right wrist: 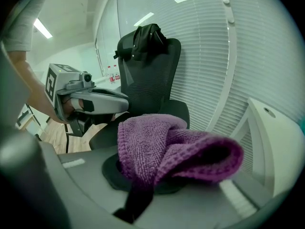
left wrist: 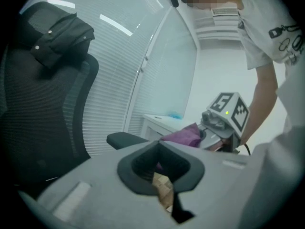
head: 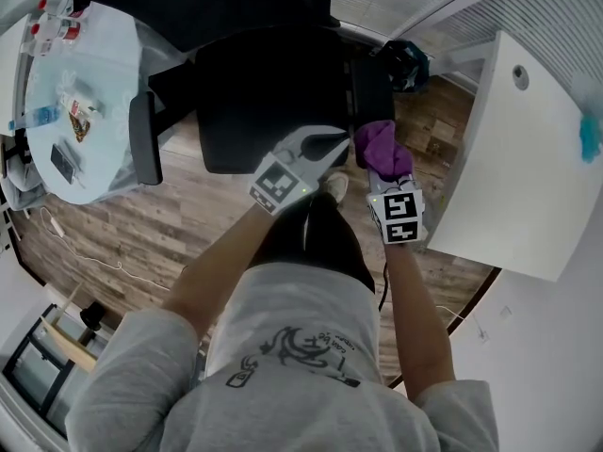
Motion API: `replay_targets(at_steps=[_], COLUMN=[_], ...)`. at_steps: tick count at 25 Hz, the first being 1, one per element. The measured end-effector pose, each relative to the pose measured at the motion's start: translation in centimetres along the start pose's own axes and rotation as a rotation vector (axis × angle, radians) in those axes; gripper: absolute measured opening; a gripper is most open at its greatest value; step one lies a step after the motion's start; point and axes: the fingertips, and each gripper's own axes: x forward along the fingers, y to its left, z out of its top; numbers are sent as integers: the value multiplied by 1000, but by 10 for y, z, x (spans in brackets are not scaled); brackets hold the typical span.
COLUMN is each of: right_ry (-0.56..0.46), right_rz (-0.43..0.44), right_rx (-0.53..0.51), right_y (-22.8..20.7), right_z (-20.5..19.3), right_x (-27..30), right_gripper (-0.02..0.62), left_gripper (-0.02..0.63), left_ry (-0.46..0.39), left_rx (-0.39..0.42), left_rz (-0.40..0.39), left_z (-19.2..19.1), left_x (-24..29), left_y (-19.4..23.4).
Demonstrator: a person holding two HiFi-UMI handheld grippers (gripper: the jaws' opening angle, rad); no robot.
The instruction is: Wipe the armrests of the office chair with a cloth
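The black office chair (head: pixel 264 92) stands in front of me, its right armrest (head: pixel 369 92) and left armrest (head: pixel 143 137) on either side of the seat. My right gripper (head: pixel 381 165) is shut on a bunched purple cloth (head: pixel 382 147), (right wrist: pixel 167 149) at the near end of the right armrest; whether the cloth touches it I cannot tell. My left gripper (head: pixel 339 142) is shut and holds nothing, just left of the cloth over the seat's front corner. In the left gripper view the armrest (left wrist: pixel 125 138) lies left of the cloth (left wrist: pixel 183 135).
A round glass table (head: pixel 113 73) with bottles and a phone (head: pixel 61 163) stands at the left. A white cabinet (head: pixel 518 158) with a blue item (head: pixel 589 135) is close on the right. A dark jacket (left wrist: pixel 62 37) hangs over the chair back. The floor is wood.
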Motion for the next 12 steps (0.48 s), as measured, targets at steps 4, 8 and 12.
replay_targets(at_steps=[4,8,12], right_ry=[-3,-2,31], right_rz=[-1,11,26], right_rx=[-14,-12,-31], right_y=[-9,-22,-36], right_z=[12,28,47], right_x=[13,30,51], right_gripper=[32,32,32], left_gripper=[2,2,2], left_ry=[2,5,5], left_rx=[3,-1,-3], left_rz=[2,5,13], left_z=[0,0,1], left_x=[-4,-8,-14], left_y=[2,4,6])
